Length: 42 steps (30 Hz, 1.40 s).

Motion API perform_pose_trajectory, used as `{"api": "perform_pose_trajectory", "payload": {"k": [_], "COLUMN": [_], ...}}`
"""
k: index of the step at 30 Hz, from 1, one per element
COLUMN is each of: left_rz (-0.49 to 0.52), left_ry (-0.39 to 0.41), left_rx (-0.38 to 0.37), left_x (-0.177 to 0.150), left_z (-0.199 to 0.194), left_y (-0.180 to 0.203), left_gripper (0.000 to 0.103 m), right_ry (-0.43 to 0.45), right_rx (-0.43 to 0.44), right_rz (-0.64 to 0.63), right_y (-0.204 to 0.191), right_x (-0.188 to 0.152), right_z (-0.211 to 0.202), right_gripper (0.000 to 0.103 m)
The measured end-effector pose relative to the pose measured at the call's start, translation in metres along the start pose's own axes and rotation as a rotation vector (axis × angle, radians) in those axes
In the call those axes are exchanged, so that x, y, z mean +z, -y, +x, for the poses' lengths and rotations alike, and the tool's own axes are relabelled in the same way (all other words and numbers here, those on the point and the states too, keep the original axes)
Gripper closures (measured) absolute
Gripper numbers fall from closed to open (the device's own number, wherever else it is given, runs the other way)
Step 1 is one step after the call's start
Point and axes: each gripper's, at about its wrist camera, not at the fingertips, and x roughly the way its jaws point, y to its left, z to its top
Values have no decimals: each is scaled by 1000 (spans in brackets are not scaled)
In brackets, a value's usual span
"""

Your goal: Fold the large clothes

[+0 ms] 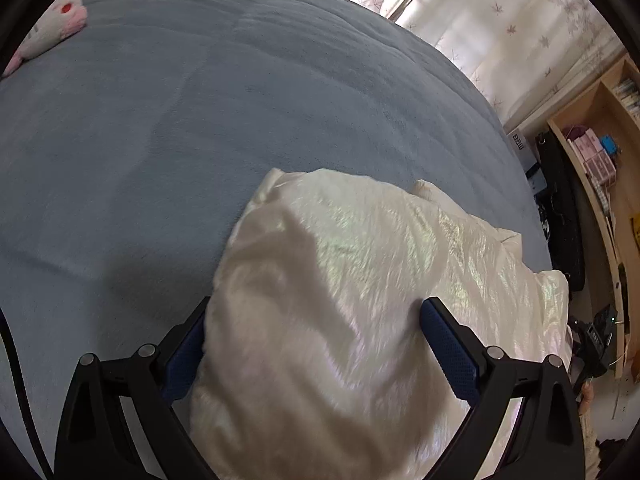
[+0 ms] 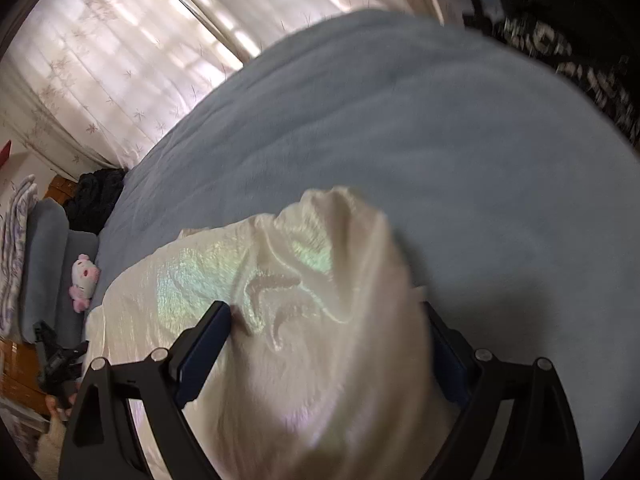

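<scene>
Left wrist view, near to far: left gripper (image 1: 316,344), jaws spread wide with cream garment (image 1: 360,280) bulging between the blue pads (image 1: 448,348); whether the pads actually pinched the cloth could not be told. The garment, shiny and puffy, lay bunched at the bed's (image 1: 200,120) near edge, its far end reaching only partway toward the middle. Beyond it, bare blue bedding; plush toy (image 1: 60,28) at the far left corner; curtain (image 1: 500,20) behind.

Right wrist view: right gripper (image 2: 328,344), jaws likewise wide with the garment (image 2: 320,280) heaped between them, grip uncertain, picture blurred.

Progress, judged: early to middle. Cloth was gathered and doubled in loose heaps, no flat layer, no clean crease visible. Left to do: spreading, squaring edges, final folds.
</scene>
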Motion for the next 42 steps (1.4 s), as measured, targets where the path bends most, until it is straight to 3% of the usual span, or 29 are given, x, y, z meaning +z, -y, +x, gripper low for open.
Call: {"api": "perform_pose_trajectory", "payload": {"k": [1,2,3,4,6,8,12,15,18,20,22,28,30,32,33,34,38,42], "left_rz": [3,13,33,62,103,107,68,53,85,98,92,89,90,88,89,92,119,199], "left_ry": [9,29,50,72,115,185,319,293,269,267,265,242,231,216,214,221,312,380], "left_rx": [0,22,56,99,162,199,233,327,474,544,566,568,558,560,568,574,544,456], "left_x": [1,1,0,0,-1,-3,0,2,-6,-12,-15,-15,-13,-10,-10,-10,-12,-21], "left_z": [1,0,-1,-2,-8,-21,-43,-21,10,25,29,28,24,16,11,3,-36,-60], "left_y": [3,8,14,23,39,49,58,61,59,59,55,51,51,50,53,55,77,121], "left_gripper": [8,14,40,66,86,91,92,91,88,87,87,82,79,70,60,51,49,46], "right_ry": [17,26,39,46,89,142,242,189,150,152,159,148,139,119,110,107,174,274], "right_rx": [-2,-11,-30,-51,-100,-136,-193,-269,-363,-363,-347,-358,-391,-417,-429,-443,-429,-318], "right_rz": [7,1,-20,-39,-114,-163,-186,-176,-175,-137,-94,-92,-108,-122,-128,-128,-111,-144], "right_y": [0,0,-3,-5,-18,-29,-47,-44,-35,-24,-14,-13,-19,-25,-28,-31,-48,-95], "right_x": [-1,-2,-4,-5,-8,-7,0,4,-2,-6,-8,-9,-9,-7,-5,-4,1,-7], "right_z": [0,0,-1,-1,-8,-19,-34,-10,22,31,35,38,36,30,25,18,-16,-43], "right_gripper": [16,27,43,51,80,86,88,87,81,76,74,68,60,60,60,60,60,57]}}
